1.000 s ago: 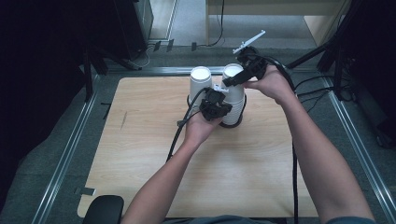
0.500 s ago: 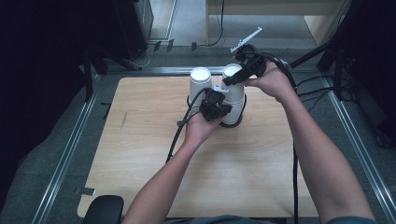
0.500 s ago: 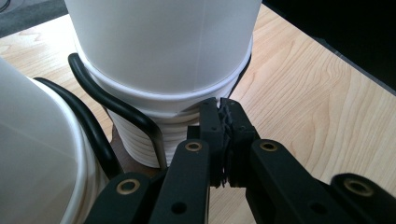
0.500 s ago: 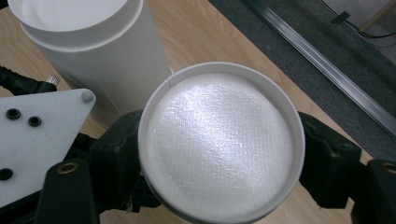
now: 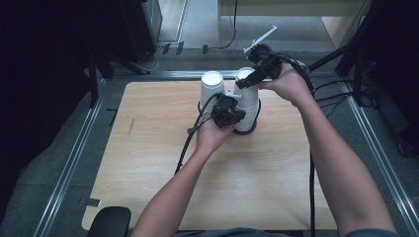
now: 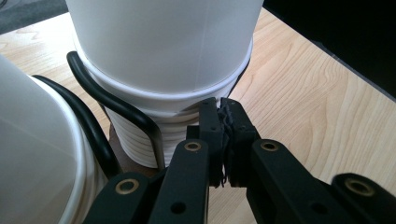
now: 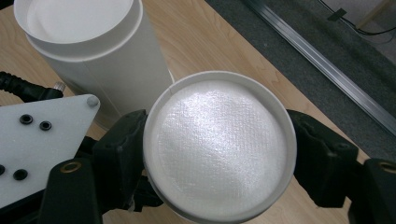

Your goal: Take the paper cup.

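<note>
Landmark: black wire holder point(image 6: 140, 123) on the wooden table point(image 5: 276, 197), toward the far edge.
Right-hand stack point(image 5: 247, 106): upside-down white paper cups, seated in the holder's right ring; rolled rims piled at the base.
Left-hand stack point(image 5: 212, 91): second column of cups, just beside the first, in the holder's left ring.
Top cup point(image 7: 219, 144): crown of the right-hand stack, base facing up, directly above the holder.
Right gripper point(image 5: 254, 79): over the holder, jaws on either side of the top cup near its base; jaws have just been closing, cup between them, both pads against its wall in the right gripper view, so holding the cup.
Left gripper point(image 6: 223, 140): low at the near side of the holder, jaws pressed together with nothing between, tips resting against the rims at the foot of the right-hand stack.
Just changed: right jaws narrower than a second ago; both hands otherwise in the same spots above and in front of the holder.
Meaning: grip on the top cup likely secured; closed left tips probably bracing the lower cups.
Likely next: straight lift to peel off one cup.
Risk: neighbouring cup clinging and rising too.
</note>
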